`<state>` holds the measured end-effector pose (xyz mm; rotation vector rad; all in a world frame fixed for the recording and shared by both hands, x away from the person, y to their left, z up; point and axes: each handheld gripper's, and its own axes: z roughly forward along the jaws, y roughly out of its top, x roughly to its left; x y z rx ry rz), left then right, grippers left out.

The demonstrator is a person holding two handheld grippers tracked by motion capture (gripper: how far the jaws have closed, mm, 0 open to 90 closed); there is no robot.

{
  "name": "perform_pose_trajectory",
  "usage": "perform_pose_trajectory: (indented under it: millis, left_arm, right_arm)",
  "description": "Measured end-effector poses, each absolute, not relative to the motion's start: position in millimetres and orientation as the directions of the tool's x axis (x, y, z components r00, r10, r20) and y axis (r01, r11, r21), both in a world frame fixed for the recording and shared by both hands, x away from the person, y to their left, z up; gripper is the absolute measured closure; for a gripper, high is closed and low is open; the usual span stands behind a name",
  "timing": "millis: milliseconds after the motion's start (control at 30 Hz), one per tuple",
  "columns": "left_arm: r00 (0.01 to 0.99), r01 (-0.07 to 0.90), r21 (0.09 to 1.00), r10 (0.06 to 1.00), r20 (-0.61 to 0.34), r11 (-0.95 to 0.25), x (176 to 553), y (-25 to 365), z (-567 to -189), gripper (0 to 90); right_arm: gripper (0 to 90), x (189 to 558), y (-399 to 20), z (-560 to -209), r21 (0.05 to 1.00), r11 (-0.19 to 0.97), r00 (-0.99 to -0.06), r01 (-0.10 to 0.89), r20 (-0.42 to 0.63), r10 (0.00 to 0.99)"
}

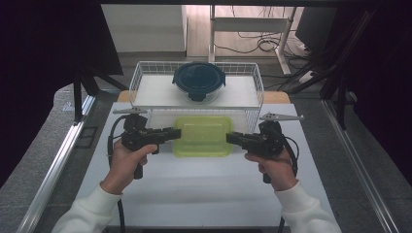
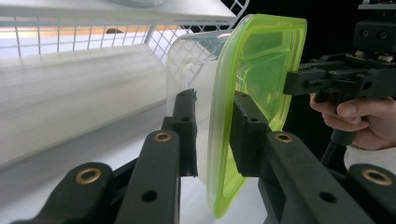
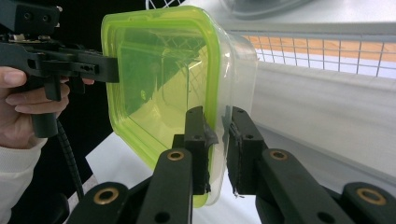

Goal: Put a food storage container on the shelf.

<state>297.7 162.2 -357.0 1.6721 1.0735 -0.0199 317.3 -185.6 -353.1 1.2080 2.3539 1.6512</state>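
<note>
Two-handed carry step: left hand-held gripper (image 1: 170, 134) and right hand-held gripper (image 1: 232, 138) each clamp the green-lidded container (image 1: 202, 136) at frame centre; next, keep it level toward the wire basket (image 1: 145, 73).

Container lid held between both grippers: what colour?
Translucent lime green lid, on a clear container body. Shows best in the right gripper view.

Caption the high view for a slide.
Left gripper and right gripper clamp opposite ends of a green-lidded container before a wire rack.
</note>
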Motion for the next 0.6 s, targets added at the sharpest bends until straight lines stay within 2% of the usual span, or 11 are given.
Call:
perform_pose_trajectory:
  millis: [600]
  left_arm:
    - [0.604, 0.618, 0.786, 0.636, -0.481, 0.007, 306, 169, -327, 74.1]
  right_arm:
    - [78.6, 330, -179, -325, 0.827, 0.130, -0.718, 0.547, 0.384, 0.580]
